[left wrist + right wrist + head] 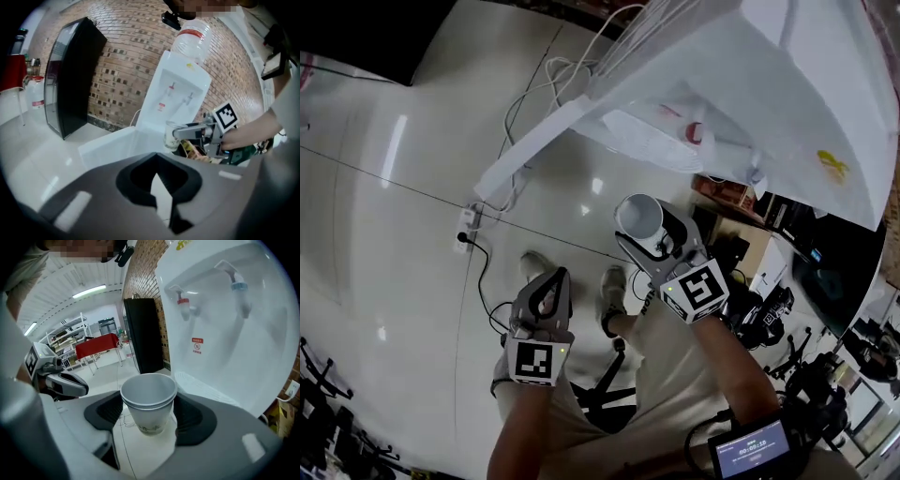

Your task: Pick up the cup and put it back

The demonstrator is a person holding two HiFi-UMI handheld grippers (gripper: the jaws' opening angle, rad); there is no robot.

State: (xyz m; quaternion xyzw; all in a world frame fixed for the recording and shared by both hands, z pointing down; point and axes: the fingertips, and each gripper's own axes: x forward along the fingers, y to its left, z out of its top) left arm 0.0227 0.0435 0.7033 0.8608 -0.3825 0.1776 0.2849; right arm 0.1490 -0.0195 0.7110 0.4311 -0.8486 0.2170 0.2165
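Right tool [149, 422]: we hold it clamped on the cup [149, 401], which stands upright between the jaws.
Left tool [157, 158]: its jaws are together and we see nothing between them.
Cup: in the air, near the front of the dispenser [225, 333], lower than its taps [183, 305].
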